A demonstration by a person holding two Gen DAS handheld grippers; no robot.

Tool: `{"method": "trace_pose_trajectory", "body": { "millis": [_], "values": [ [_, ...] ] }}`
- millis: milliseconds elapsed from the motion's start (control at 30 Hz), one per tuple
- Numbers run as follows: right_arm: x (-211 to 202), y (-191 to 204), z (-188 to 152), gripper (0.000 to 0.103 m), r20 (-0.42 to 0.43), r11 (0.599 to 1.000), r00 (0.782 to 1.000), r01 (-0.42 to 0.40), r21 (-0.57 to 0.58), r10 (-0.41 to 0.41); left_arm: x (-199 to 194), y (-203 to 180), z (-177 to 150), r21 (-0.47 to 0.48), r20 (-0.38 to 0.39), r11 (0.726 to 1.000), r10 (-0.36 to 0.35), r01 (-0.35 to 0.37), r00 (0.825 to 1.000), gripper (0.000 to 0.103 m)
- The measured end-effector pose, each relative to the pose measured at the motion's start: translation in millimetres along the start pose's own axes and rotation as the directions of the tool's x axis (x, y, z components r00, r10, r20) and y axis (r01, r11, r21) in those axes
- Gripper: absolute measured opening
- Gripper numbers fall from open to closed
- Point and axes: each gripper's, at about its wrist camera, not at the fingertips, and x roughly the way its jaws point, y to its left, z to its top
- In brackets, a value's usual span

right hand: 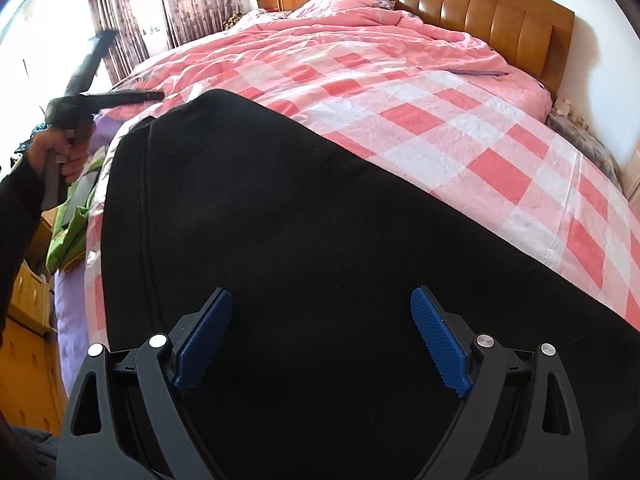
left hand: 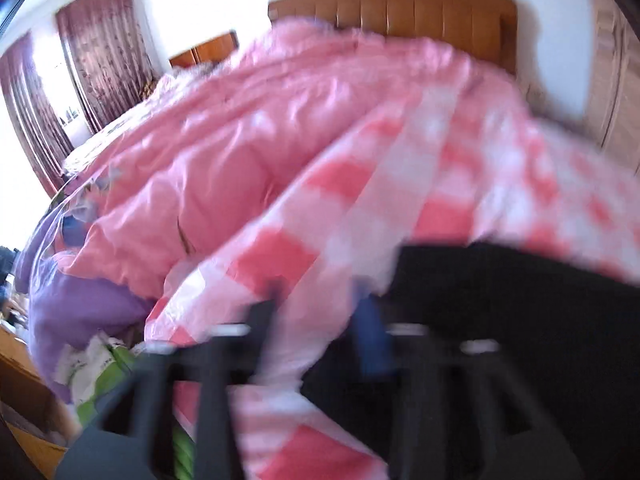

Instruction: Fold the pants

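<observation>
Bedroom with a wooden headboard [right hand: 480, 8] far off and dark red curtains [right hand: 120, 12] by the bright window. Covered all over by a pink quilt [right hand: 360, 28] and a pink-and-white checked sheet [right hand: 440, 128], smooth enough to fold on. Black pants [right hand: 280, 200] spread flat on the near part of that sheet, from left to right, filling most of the near view (easy to fold when flat like this).

Right gripper [right hand: 322, 332] hanging just over the black cloth, pointing down, blue pads [right hand: 204, 336] far apart, nothing between them. Probably kept wide so as to bite a thick bit of cloth.

Left gripper [right hand: 134, 65] up by the far left corner of the pants, held by a hand [right hand: 64, 156] in a dark sleeve [right hand: 20, 216]. Looks open too, fingers spread, nothing in them, though very blurry in its own view. Likely placed at that end so both ends get lifted together.

Looks like an early step, with no grip taken yet. Could go wrong by grabbing the checked sheet along with the pants.
</observation>
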Motion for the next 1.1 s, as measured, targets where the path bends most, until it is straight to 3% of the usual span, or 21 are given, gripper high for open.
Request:
{"method": "trace_pose_trajectory", "body": {
  "millis": [33,100,167,233,300,433,567,667,967,1000,1033,1100],
  "values": [
    [-0.6,-0.7,1.3,0.088,0.004,1.000,1.000,0.000,0.007,0.000,-24.2,-10.5,3.7,0.003,0.075,0.997,-0.074,0.074,0.994,0.090],
    [-1.5,-2.6,7.1,0.088,0.015,1.000,1.000,-0.004,0.019,0.003,-46.0,-39.4,8.8,0.072,0.109,0.980,-0.193,0.186,0.975,0.092],
    [-2.1,-2.4,15.0,0.088,0.025,1.000,0.999,0.027,0.007,-0.027,-52.1,-85.2,10.8,0.178,0.061,0.945,-0.290,0.276,0.955,0.093],
    [0.4,-5.1,23.3,0.088,0.005,0.997,0.997,0.071,-0.004,-0.071,-43.8,-122.5,6.0,0.245,-0.001,0.915,-0.329,0.320,0.944,0.093],
    [2.0,-11.5,26.6,0.089,-0.018,0.995,0.995,0.102,-0.005,-0.102,-25.4,-151.4,-1.5,0.298,-0.064,0.903,-0.303,0.308,0.951,0.093],
    [1.7,-37.8,15.2,0.089,-0.087,0.985,0.981,0.171,-0.015,-0.171,14.5,-167.6,-20.9,0.310,-0.163,0.925,-0.175,0.218,0.971,0.095],
    [0.2,-52.3,0.1,0.092,-0.042,0.989,0.991,0.127,-0.070,-0.130,29.9,-146.5,-25.6,0.230,-0.181,0.931,-0.245,0.284,0.952,0.102],
    [2.9,-50.3,2.3,0.092,-0.005,0.985,0.986,0.164,-0.055,-0.165,35.6,-141.6,-25.3,0.203,-0.174,0.934,-0.262,0.295,0.949,0.102],
    [-4.5,-54.3,9.1,0.092,-0.003,0.980,0.980,0.197,-0.013,-0.197,30.0,-151.8,-24.0,0.171,-0.142,0.961,-0.193,0.216,0.971,0.102],
    [-18.6,-54.0,4.0,0.092,0.009,0.977,0.977,0.214,0.005,-0.214,26.2,-153.3,-23.7,0.169,-0.145,0.969,-0.158,0.182,0.977,0.102],
    [-30.3,-53.5,-1.5,0.092,0.023,0.974,0.974,0.227,0.010,-0.227,12.4,-160.2,-24.3,0.193,-0.126,0.977,-0.061,0.084,0.990,0.101],
    [-59.9,-55.5,-20.6,0.092,0.044,0.962,0.961,0.274,0.006,-0.274,-20.2,-175.5,-28.7,0.262,-0.040,0.965,-0.010,0.020,0.999,0.099]
  ]
}}
